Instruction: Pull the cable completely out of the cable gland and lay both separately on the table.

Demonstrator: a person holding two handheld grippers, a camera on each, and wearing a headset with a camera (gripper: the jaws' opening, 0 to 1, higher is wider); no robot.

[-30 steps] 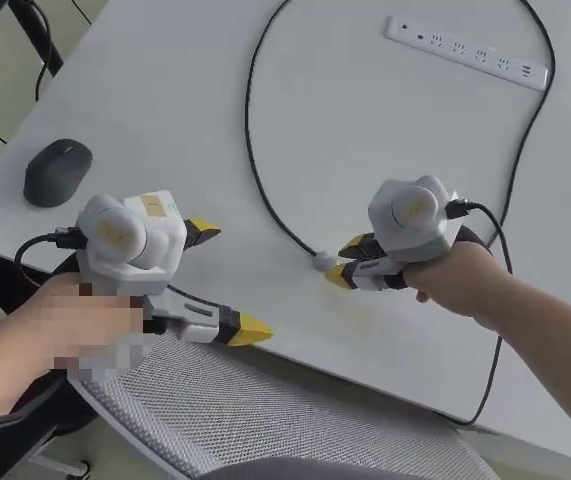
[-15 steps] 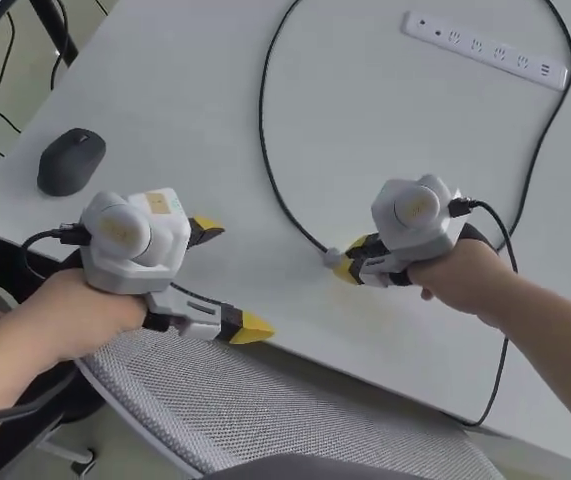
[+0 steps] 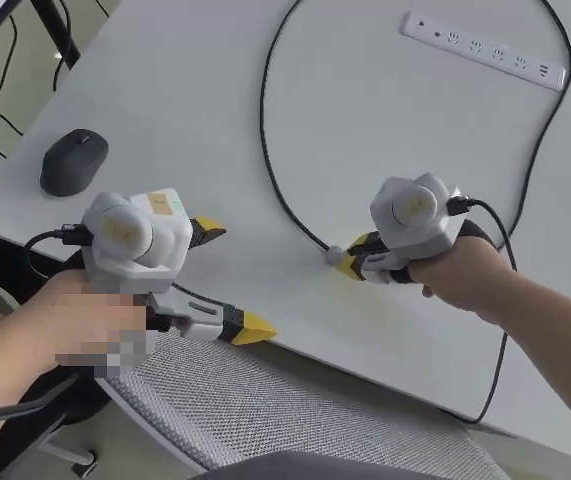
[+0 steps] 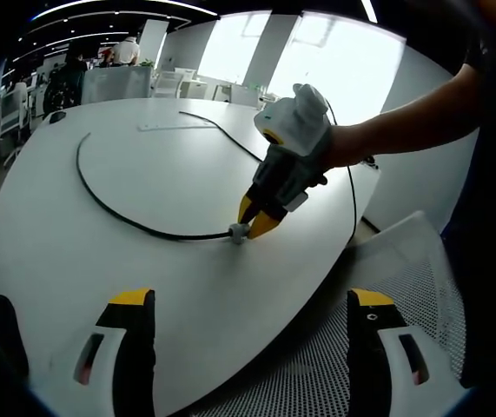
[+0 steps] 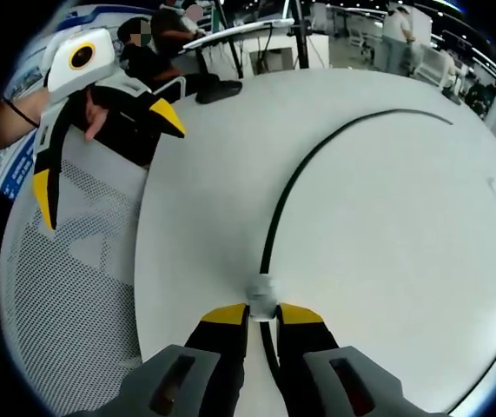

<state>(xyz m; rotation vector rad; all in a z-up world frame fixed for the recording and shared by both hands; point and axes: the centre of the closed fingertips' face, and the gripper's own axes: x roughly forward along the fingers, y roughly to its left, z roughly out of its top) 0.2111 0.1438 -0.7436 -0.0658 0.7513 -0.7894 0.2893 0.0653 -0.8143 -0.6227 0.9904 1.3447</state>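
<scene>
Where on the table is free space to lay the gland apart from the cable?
Bare table lies between the mouse and the cable, and inside its curve below the power strip. It is crowded at the gland, where the right gripper grips the cable.

I have bare bench [image 3: 277, 268] between my left tool [image 3: 233, 278] and right tool [image 3: 349, 260]. The black cable [image 3: 262, 120] arcs across the middle. The mouse [image 3: 73, 161] and power strip [image 3: 485, 52] sit well off toward the edges.

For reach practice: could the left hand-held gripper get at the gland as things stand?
Probably yes. The left hand-held gripper is open, with bare table between it and the gland; the right hand-held gripper grips the cable behind it, leaving its near side free.
</scene>
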